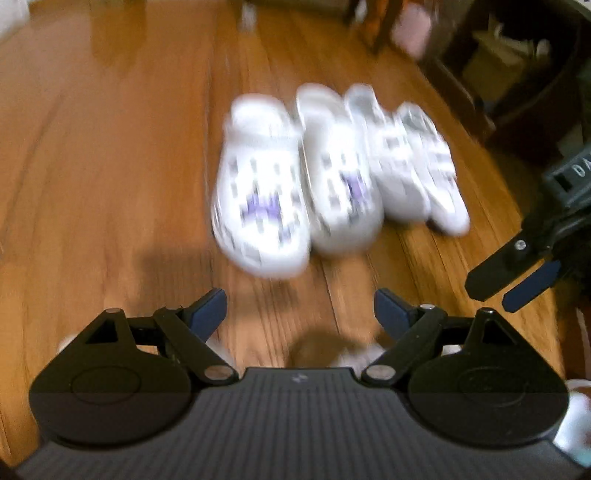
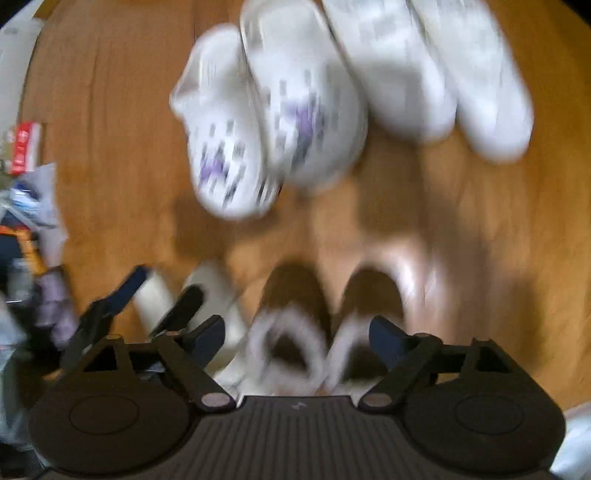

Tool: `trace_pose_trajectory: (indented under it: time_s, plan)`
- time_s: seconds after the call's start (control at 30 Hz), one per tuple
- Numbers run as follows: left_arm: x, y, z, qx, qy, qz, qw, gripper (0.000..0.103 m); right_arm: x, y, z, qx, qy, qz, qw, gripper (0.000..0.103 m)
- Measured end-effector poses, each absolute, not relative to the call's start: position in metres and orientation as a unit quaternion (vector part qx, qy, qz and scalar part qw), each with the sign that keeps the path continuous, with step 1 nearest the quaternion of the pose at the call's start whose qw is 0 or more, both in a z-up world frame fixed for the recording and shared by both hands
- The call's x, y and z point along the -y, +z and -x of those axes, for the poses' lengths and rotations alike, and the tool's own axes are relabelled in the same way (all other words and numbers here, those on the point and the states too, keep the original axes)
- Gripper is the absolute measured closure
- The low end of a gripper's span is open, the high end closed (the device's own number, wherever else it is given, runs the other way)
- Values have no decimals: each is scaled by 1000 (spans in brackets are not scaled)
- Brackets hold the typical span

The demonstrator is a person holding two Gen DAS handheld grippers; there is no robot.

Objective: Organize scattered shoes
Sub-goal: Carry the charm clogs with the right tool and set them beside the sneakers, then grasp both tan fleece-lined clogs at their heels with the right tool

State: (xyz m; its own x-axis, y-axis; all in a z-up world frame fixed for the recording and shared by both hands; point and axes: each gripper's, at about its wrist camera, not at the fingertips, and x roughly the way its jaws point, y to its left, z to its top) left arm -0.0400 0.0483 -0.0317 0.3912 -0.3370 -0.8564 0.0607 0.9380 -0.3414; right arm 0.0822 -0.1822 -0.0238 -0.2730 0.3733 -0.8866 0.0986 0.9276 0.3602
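Everything is blurred by motion. Two white clogs with purple charms (image 1: 262, 188) (image 1: 340, 177) lie side by side on the wooden floor, with two white sneakers (image 1: 391, 166) (image 1: 439, 173) right of them. My left gripper (image 1: 300, 308) hangs open and empty just short of the clogs. At the right edge my right gripper (image 1: 511, 282) enters. In the right wrist view the clogs (image 2: 221, 140) (image 2: 306, 103) and sneakers (image 2: 399, 74) (image 2: 480, 74) lie ahead. My right gripper (image 2: 297, 332) is open above a pair of brown fur-lined slippers (image 2: 295, 306). The left gripper (image 2: 168, 284) shows at lower left.
Dark furniture (image 1: 517, 92) and chair legs (image 1: 376, 22) stand at the far right of the floor. A red-and-white packet (image 2: 24, 147) and loose bags or papers (image 2: 33, 206) pile up at the left. A blurred white object (image 2: 218, 295) lies behind the left gripper.
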Motion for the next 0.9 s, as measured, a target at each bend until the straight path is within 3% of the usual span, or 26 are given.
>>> trace_pose_trajectory:
  time_s: [0.17,0.27,0.43,0.67,0.9]
  plan:
    - [-43,-39,65,-569,-193,120,791,16,186,-41,-46,-805,119,-111,571,10]
    - [-38,-61,81,-588,-227,172,757,16,186,-62,-17,-816,124,-101,555,8]
    - [-43,-103,85,-628,-191,234,717,16,186,-57,33,-711,155,-81,681,8]
    - [-39,-88,92,-590,-160,142,779,14,186,-48,103,-521,192,-49,830,16]
    - [-28,-90,97,-567,-133,74,810,15,177,-79,141,-471,186,-10,862,24]
